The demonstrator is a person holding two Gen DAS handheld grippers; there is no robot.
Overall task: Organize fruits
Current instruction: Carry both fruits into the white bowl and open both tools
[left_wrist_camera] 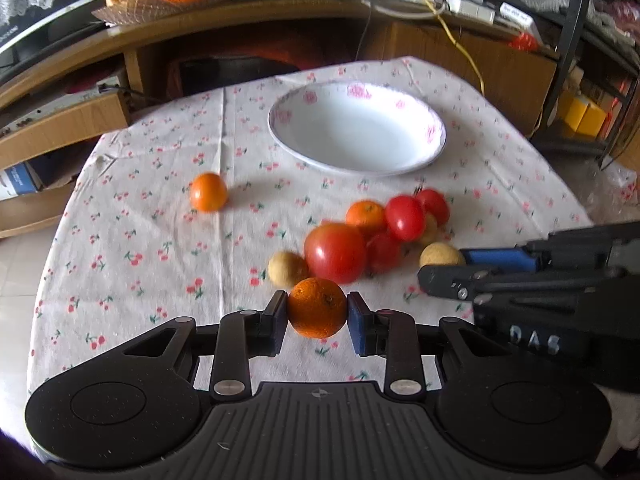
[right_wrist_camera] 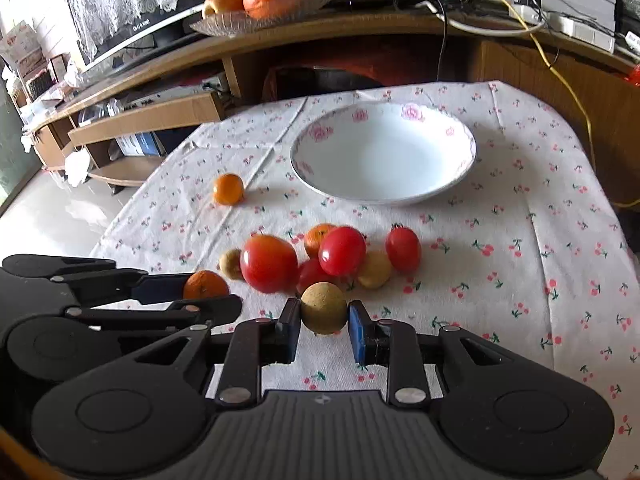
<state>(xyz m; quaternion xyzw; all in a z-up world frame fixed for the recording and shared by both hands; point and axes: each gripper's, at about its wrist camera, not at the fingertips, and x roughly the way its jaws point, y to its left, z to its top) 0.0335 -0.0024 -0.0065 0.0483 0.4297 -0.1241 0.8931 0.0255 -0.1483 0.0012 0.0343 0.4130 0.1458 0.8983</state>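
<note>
In the left wrist view my left gripper (left_wrist_camera: 317, 314) is shut on a small orange (left_wrist_camera: 317, 307), just in front of the fruit pile. My right gripper (right_wrist_camera: 324, 318) is shut on a round tan fruit (right_wrist_camera: 323, 307), held just above the cloth. The pile holds a large tomato (left_wrist_camera: 335, 252), smaller tomatoes (left_wrist_camera: 405, 217), a mandarin (left_wrist_camera: 366, 216) and tan fruits (left_wrist_camera: 287, 268). A lone mandarin (left_wrist_camera: 208, 192) lies apart to the left. Behind the pile stands an empty white plate with pink flowers (left_wrist_camera: 356, 132) (right_wrist_camera: 384, 152). Each gripper shows in the other's view: right (left_wrist_camera: 440, 270), left (right_wrist_camera: 208, 295).
The table wears a cherry-print cloth (right_wrist_camera: 520, 264) whose edges fall away at left and right. Behind it runs a wooden shelf unit (left_wrist_camera: 240, 24) carrying a glass dish of large oranges (right_wrist_camera: 260, 0) and loose cables (left_wrist_camera: 452, 8). Cardboard boxes (right_wrist_camera: 152, 116) sit at the left.
</note>
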